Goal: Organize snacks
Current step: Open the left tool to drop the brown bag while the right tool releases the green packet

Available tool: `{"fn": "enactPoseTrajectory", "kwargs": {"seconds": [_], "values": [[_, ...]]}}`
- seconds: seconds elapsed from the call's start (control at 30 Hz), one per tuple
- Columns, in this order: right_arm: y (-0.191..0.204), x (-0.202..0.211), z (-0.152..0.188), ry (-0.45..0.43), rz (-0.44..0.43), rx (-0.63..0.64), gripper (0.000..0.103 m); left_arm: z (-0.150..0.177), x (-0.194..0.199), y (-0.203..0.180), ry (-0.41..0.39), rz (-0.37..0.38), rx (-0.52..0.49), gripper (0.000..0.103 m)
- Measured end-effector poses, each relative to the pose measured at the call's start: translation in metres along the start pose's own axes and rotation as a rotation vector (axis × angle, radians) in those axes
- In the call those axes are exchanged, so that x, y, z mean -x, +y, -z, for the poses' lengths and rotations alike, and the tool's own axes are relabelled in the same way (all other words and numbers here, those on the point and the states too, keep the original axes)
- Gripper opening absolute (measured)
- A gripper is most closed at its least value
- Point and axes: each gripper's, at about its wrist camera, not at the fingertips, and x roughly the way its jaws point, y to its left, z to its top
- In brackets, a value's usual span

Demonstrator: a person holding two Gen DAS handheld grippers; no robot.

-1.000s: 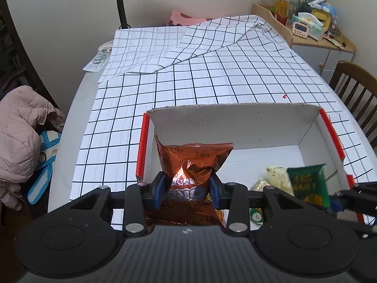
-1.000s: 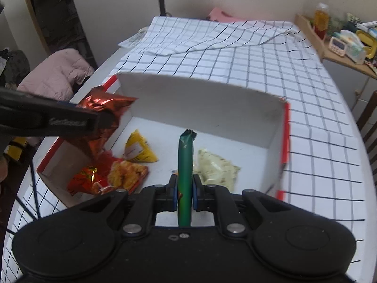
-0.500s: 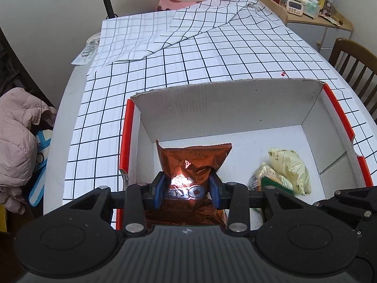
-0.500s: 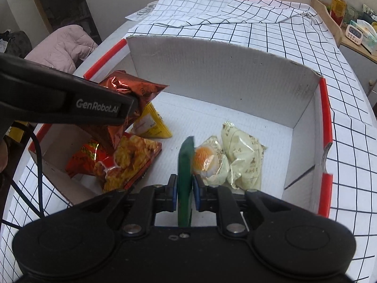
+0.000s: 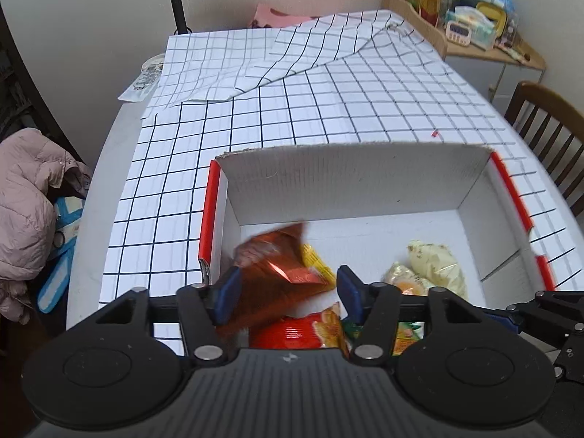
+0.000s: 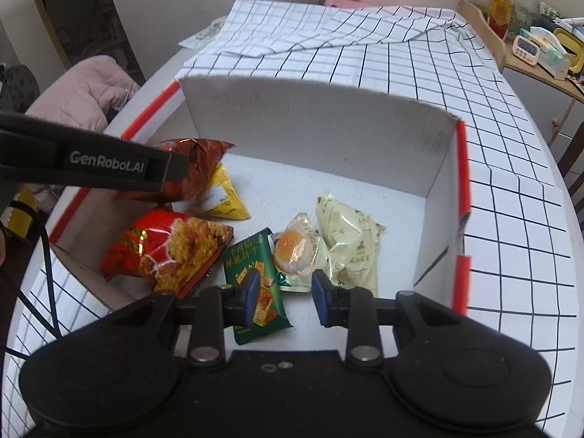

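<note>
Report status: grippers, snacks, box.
Left gripper just opened, brown bag dropping. Right gripper just opened, green packet flat in box. Nothing blocking.

Both fisheye wrist views look steeply down from close above into the white cardboard box with red edges [image 5: 503, 179] [image 6: 461, 153]. The left view sits over its left part, the right view farther right. Both share the box floor and the black-gridded white tablecloth [image 5: 328, 109] [image 6: 401, 62] beyond.

White box [image 6: 321, 124] with red edges, sitting on a white cloth [image 6: 419, 69] with a black grid. Inside: shiny copper-brown bag [image 6: 197, 168], yellow packet [image 6: 226, 200], red bag [image 6: 164, 248] with golden snack print, dark green packet [image 6: 255, 273], 2 pale cream packs [image 6: 346, 241]. Fingers [image 6: 252, 295] have blue pads.
</note>
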Motion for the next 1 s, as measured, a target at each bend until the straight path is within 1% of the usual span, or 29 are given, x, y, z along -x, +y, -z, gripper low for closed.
{"fn": "enactPoseTrajectory", "kwargs": {"seconds": [0.3, 0.43, 0.53, 0.6, 0.7, 0.73, 0.8, 0.93, 1.0], "values": [[-0.004, 0.038, 0.004, -0.079, -0.016, -0.022, 0.049, 0.008, 0.031, 0.001, -0.048, 0.013, 0.013, 0.058], [-0.007, 0.057, 0.008, -0.110, -0.031, -0.032, 0.053, 0.015, 0.047, -0.001, -0.076, 0.013, 0.008, 0.058], [-0.007, 0.072, 0.013, -0.134, -0.041, -0.032, 0.059, 0.020, 0.061, -0.002, -0.100, 0.019, 0.010, 0.058], [-0.006, 0.082, 0.017, -0.156, -0.035, -0.019, 0.066, 0.024, 0.071, -0.002, -0.114, 0.024, 0.016, 0.058], [-0.005, 0.096, 0.022, -0.178, -0.045, -0.010, 0.070, 0.031, 0.085, -0.003, -0.134, 0.036, 0.029, 0.059], [-0.004, 0.100, 0.024, -0.185, -0.053, -0.010, 0.071, 0.033, 0.090, -0.003, -0.141, 0.039, 0.032, 0.060], [-0.004, 0.109, 0.029, -0.204, -0.060, -0.005, 0.076, 0.040, 0.100, -0.005, -0.156, 0.047, 0.038, 0.062], [-0.004, 0.126, 0.038, -0.239, -0.075, 0.001, 0.082, 0.051, 0.116, -0.010, -0.173, 0.069, 0.046, 0.062], [-0.004, 0.134, 0.043, -0.258, -0.086, -0.001, 0.088, 0.059, 0.123, -0.012, -0.179, 0.079, 0.052, 0.062]]}}
